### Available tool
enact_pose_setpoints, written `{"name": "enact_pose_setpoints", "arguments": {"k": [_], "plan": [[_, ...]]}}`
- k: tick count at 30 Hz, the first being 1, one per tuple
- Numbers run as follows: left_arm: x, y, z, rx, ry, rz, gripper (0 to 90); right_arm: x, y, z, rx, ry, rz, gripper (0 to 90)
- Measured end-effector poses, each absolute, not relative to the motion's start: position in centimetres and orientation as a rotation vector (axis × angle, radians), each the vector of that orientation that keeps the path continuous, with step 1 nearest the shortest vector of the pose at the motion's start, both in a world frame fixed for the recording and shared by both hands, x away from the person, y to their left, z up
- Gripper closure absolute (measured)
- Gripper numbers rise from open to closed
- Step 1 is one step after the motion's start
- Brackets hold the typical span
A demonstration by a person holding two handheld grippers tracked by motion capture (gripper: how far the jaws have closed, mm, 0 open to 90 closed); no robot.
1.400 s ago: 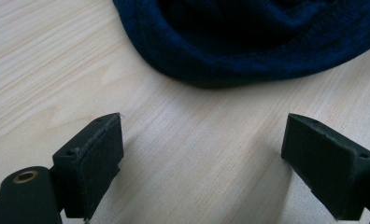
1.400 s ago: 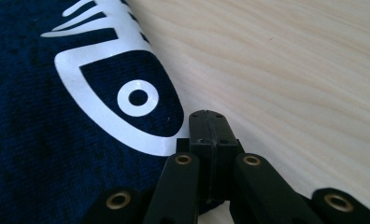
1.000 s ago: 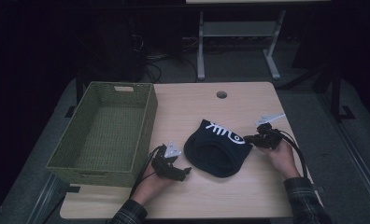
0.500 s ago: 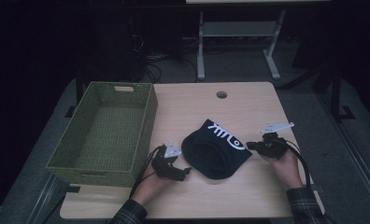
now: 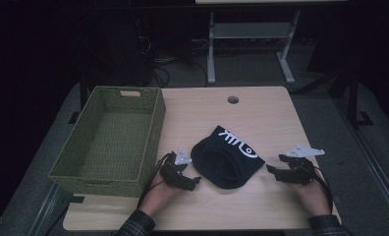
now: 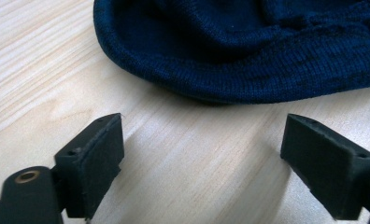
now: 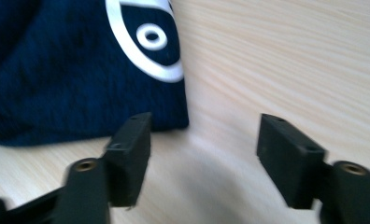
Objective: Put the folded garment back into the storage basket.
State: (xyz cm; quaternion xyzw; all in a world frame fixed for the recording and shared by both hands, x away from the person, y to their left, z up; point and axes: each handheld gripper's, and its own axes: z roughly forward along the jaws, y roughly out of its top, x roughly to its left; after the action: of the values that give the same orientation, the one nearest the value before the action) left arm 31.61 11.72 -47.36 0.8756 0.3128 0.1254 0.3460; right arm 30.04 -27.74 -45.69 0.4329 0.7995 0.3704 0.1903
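A dark navy knitted beanie with a white printed design [image 5: 227, 157] lies flat on the pale wood-grain counter [image 5: 261, 113]. The left hand-held gripper [image 5: 192, 181] and right hand-held gripper [image 5: 271, 169] flank it, jaws apart, touching nothing. A green woven rectangular basket [image 5: 153, 123] stands at the counter's left edge.

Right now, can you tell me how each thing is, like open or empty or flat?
Hat: lying flat on the table, nobody holding it.
Basket: upright, empty.
Left gripper: open, near the hat's rim, not touching.
Right gripper: open, beside the hat's corner, holding nothing.
Table: hole near the far edge.
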Motion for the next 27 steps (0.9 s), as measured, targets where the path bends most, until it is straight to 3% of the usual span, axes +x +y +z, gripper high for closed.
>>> {"name": "enact_pose_setpoints", "arguments": {"k": [10,27], "plan": [[31.8,11.7,-46.5,2.303,0.85,0.25,13.2,29.1,-28.8,-47.2,1.297,2.211,1.018,15.4],[32.1,9.9,-42.4,2.331,0.756,0.228,13.3,29.2,-28.2,-48.2,1.343,2.215,0.953,9.9]]}}
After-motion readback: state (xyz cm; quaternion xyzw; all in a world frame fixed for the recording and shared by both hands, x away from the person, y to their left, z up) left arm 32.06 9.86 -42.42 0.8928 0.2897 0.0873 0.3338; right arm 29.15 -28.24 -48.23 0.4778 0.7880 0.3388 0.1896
